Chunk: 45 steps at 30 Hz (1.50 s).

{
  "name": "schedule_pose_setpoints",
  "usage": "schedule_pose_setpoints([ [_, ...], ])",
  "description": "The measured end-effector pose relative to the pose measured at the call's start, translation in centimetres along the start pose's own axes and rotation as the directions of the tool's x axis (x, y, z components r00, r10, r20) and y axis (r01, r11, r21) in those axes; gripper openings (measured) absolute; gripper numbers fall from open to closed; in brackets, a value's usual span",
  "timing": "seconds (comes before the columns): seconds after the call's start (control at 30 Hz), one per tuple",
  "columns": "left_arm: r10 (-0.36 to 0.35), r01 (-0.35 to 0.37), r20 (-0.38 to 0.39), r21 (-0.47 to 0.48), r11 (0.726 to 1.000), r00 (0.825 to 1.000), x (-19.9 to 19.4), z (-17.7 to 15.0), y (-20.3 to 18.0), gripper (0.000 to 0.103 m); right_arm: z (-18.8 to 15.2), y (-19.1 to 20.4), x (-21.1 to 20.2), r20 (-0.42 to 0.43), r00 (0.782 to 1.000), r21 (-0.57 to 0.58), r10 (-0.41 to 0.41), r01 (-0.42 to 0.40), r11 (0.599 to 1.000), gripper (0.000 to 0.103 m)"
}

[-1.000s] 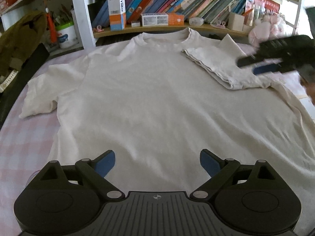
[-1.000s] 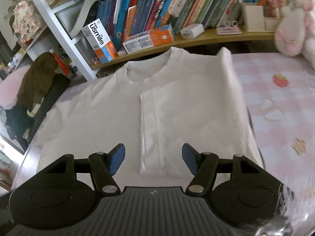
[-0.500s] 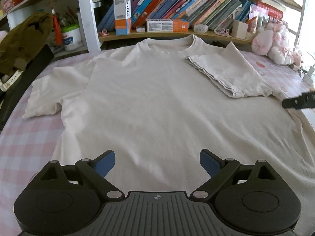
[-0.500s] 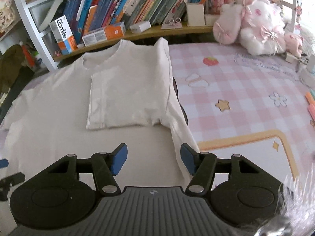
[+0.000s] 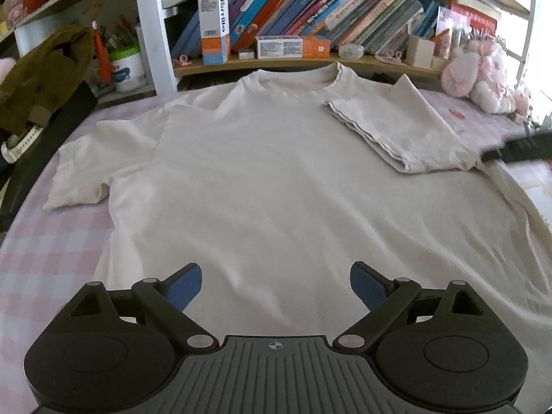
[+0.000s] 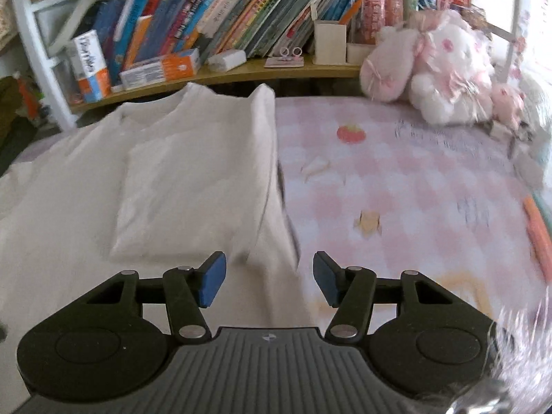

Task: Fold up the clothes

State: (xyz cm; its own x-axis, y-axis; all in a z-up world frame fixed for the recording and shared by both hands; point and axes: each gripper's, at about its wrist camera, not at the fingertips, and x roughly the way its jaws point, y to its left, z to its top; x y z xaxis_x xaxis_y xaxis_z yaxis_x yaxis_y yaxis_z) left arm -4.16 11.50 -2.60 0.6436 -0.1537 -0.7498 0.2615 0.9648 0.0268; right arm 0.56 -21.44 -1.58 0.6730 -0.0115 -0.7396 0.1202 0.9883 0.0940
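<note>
From the left wrist, the cream T-shirt (image 5: 276, 179) is lying spread flat on the pink checked tablecloth (image 5: 41, 241), collar toward the bookshelf (image 5: 310, 20). Its right sleeve (image 5: 400, 134) is already sitting folded in over the chest, while the left sleeve (image 5: 93, 169) is sprawling outward, so I'm reading this as mid-fold, sleeves stage. The left gripper (image 5: 276, 288) is hanging released, jaws wide and holding nothing, over the shirt's lower middle near the hem. Over to the right wrist, a blurry view: the right gripper (image 6: 269, 284) is gaping too, gripping nothing, hovering over the shirt's right side edge (image 6: 276, 241), below the folded sleeve (image 6: 193, 186), with the plush toy (image 6: 434, 69) sitting well apart at the back. The next move is looking like a pinch on that outlying left sleeve to bring it inward, or a grasp along this right edge to fold the side over; either is asking for a clean pinch through the cloth.
</note>
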Motion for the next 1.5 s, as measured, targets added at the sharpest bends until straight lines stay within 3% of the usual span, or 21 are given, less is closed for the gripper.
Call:
schedule_pose_setpoints([
  [0.13,0.014,-0.014,0.008,-0.005,1.000,1.000,-0.7,-0.4,-0.7,0.095,2.6,-0.2,2.9,-0.047,0.999,-0.001,0.025,-0.025,1.000,0.047],
  [0.37,0.042,-0.042,-0.023,0.005,0.999,0.999,-0.8,-0.7,-1.7,0.095,6.7,0.2,7.3,-0.048,0.999,0.020,0.025,-0.024,1.000,0.046],
  [0.47,0.061,-0.061,-0.035,0.017,0.998,0.998,-1.0,-0.9,-2.0,0.095,8.2,0.1,9.3,-0.066,0.997,0.045,0.048,-0.045,0.998,0.036],
  [0.53,0.076,-0.075,-0.042,0.024,0.997,0.996,-1.2,-1.2,-2.2,0.095,8.9,-0.2,10.3,-0.076,0.995,0.061,0.057,-0.052,0.997,0.021],
  [0.57,0.080,-0.079,-0.045,0.026,0.997,0.996,-1.3,-1.3,-2.2,0.095,9.1,-0.6,10.6,-0.078,0.995,0.073,0.058,-0.052,0.996,0.004],
  [0.7,0.085,-0.084,-0.060,0.017,0.996,0.995,-1.3,-1.8,-1.9,0.095,9.5,-3.7,10.4,-0.062,0.996,0.186,0.057,-0.045,0.981,0.001],
  [0.8,0.089,-0.088,-0.067,0.010,0.996,0.994,-1.1,-1.8,-1.7,0.095,9.7,-6.0,10.2,-0.050,0.997,0.269,0.062,-0.047,0.962,0.004],
  [0.87,0.096,-0.096,-0.063,0.008,0.995,0.993,-1.1,-1.7,-1.7,0.095,10.3,-6.5,10.2,-0.015,0.993,0.305,0.117,-0.107,0.946,0.010],
  [0.9,0.098,-0.097,-0.065,0.007,0.995,0.993,-1.1,-1.7,-1.7,0.095,10.7,-6.5,10.2,0.006,0.991,0.309,0.136,-0.131,0.942,0.024],
  [0.97,0.103,-0.103,-0.074,0.012,0.995,0.992,-1.1,-1.9,-1.8,0.095,11.8,-5.1,10.7,0.017,0.989,0.254,0.145,-0.144,0.956,0.042],
  [1.03,0.112,-0.111,-0.085,0.018,0.994,0.990,-1.1,-2.0,-1.9,0.095,13.0,-3.8,11.4,0.023,0.988,0.198,0.151,-0.153,0.968,0.041],
  [1.13,0.127,-0.125,-0.097,0.024,0.992,0.987,-1.3,-2.4,-1.9,0.095,14.1,-3.2,13.8,-0.034,0.993,0.174,0.110,-0.102,0.979,0.031],
  [1.17,0.133,-0.132,-0.099,0.026,0.991,0.986,-1.4,-2.5,-1.8,0.095,14.4,-3.2,14.6,-0.055,0.994,0.171,0.094,-0.083,0.982,0.013],
  [1.2,0.140,-0.138,-0.101,0.027,0.990,0.985,-1.5,-2.6,-1.8,0.095,14.6,-3.2,15.2,-0.072,0.994,0.172,0.081,-0.068,0.983,0.003],
  [1.43,0.140,-0.142,-0.114,-0.004,0.990,0.984,-1.1,-2.8,-1.1,0.095,13.8,-5.9,14.7,-0.048,0.996,0.239,0.075,-0.062,0.969,0.003],
  [1.5,0.131,-0.132,-0.110,-0.002,0.991,0.985,-0.9,-2.5,-1.1,0.095,13.4,-6.2,13.6,-0.030,0.997,0.229,0.075,-0.066,0.971,0.015],
])
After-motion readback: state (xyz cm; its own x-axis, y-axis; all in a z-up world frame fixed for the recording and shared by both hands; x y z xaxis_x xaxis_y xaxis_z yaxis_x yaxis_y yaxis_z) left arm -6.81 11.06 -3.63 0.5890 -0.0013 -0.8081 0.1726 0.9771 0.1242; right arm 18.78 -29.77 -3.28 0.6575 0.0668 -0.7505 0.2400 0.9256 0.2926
